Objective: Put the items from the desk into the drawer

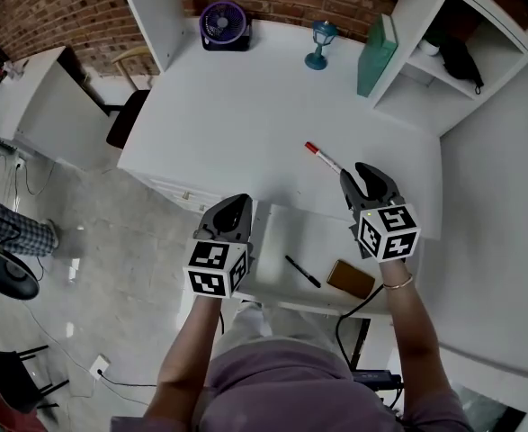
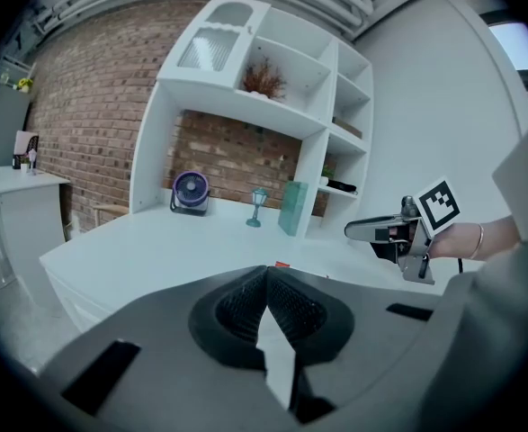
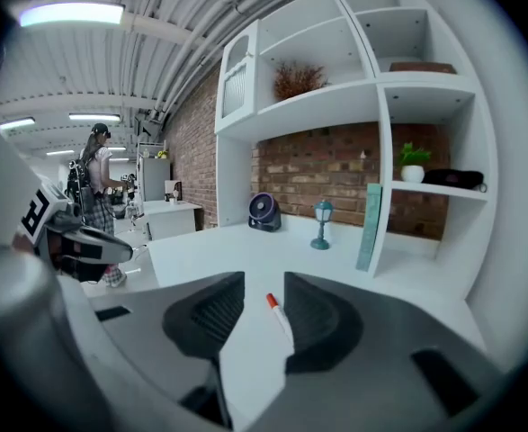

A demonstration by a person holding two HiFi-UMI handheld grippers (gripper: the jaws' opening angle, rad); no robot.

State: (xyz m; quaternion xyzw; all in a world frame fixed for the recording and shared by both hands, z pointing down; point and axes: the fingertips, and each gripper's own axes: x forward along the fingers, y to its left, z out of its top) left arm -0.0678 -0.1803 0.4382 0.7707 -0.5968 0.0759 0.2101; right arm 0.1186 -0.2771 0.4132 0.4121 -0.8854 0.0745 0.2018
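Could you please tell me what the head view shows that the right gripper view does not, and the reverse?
Only the head view shows the open drawer, with a black pen and a brown flat item inside. Only the right gripper view shows the dried plant on an upper shelf and the ceiling light. Both show the red-capped marker, fan, lamp and green book on the desk.

Red brick wall [image 1: 57, 7] — white shelf unit [image 3: 353, 93], pale glossy floor [image 1: 84, 268], strip lights [image 3: 70, 13]
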